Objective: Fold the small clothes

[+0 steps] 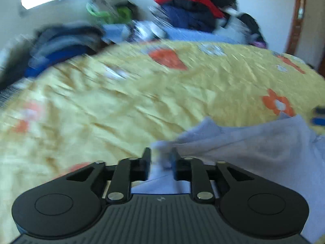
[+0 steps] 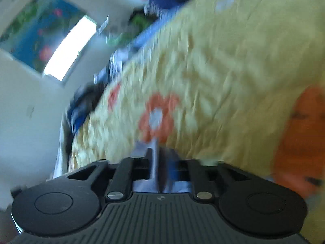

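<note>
A pale lilac-grey garment (image 1: pixel 254 148) lies crumpled on the yellow bedspread (image 1: pixel 142 101) at the lower right of the left wrist view. One bunched corner of it runs in between the fingers of my left gripper (image 1: pixel 160 156), whose jaws stand a little apart and do not clamp it. In the right wrist view, a thin upright fold of the same pale cloth (image 2: pixel 155 162) stands between the fingers of my right gripper (image 2: pixel 161 154). It sits close to the left finger, with a gap on the other side. Both views are blurred.
The bedspread (image 2: pixel 223 71) has orange flowers. At its far edge, a tall heap of red, navy and black clothes (image 1: pixel 193 10) rises against the wall. A lower dark-blue stack (image 1: pixel 61 42) lies at the far left, near something green (image 1: pixel 109 14). A wooden door frame (image 1: pixel 298 20) is at the right.
</note>
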### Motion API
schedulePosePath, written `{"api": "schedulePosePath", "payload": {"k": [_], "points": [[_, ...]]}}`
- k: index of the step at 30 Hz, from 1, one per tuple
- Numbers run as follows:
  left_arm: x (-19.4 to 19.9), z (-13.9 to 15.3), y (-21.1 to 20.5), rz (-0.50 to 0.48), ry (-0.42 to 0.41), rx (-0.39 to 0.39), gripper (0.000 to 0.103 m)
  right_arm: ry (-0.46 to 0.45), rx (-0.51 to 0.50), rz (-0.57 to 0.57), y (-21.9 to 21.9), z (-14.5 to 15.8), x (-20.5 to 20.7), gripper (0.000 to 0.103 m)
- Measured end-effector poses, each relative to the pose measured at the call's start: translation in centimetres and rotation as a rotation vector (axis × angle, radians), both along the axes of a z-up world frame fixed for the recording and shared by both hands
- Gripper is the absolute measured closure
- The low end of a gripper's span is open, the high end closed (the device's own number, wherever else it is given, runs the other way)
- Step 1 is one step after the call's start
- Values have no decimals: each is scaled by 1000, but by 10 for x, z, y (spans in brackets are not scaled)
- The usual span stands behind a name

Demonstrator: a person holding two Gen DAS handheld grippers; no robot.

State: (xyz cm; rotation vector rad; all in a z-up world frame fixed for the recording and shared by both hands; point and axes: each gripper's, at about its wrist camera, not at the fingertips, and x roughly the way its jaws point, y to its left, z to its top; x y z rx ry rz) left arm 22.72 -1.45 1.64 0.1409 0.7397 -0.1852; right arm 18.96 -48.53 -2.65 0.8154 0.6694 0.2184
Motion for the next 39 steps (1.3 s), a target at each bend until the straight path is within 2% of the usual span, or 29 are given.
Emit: {"api": "schedulePosePath", "payload": {"k": [1, 3, 4, 6, 8, 10, 11, 13, 15, 18, 20, 21, 25, 29, 33, 39], "points": [[-11, 7, 0, 38, -49, 21, 74, -45, 2, 13, 4, 8, -10, 54], [-34, 17, -6, 27, -132, -36, 74, -104, 24, 84, 24, 18, -20, 53], [-40, 18, -16, 4, -134, -67, 74, -112, 41, 112, 35, 18, -21, 51], [-44, 9, -43, -62, -104, -73, 74, -91, 78, 166, 59, 9, -15, 46], [-43, -8, -67, -113, -75, -24, 74, -31, 65, 185, 76, -4, -3, 46], [-37, -29, -78, -93, -40, 44, 74, 18, 9, 171, 84, -18, 1, 45], [-30, -39, -77, -64, -9, 60, 74, 28, -44, 160, 85, -22, 0, 50], [-30, -48, -62, -39, -32, -19, 72, -5, -66, 160, 84, -29, -5, 65], [-36, -49, -63, -42, -41, -5, 72, 1, -48, 152, 80, -34, -8, 71], [-35, -49, -71, -39, -47, 30, 72, 21, -55, 152, 81, -33, -6, 72], [-35, -43, -71, -25, -23, 33, 72, 54, -53, 126, 83, -28, -9, 69], [-33, -41, -71, -13, -11, 33, 72, 60, -50, 111, 83, -24, -15, 62], [-48, -30, -67, 6, -11, 48, 71, -47, -115, 149, 97, 3, -58, 41], [-70, -26, -64, 4, -3, 45, 70, -78, -189, 218, 113, 5, -94, 41], [-81, -38, -66, 9, 1, 65, 70, -63, -226, 213, 119, -5, -104, 41], [-100, -57, -71, 8, -140, 103, 69, -147, -281, 235, 124, -19, -117, 42]]}}
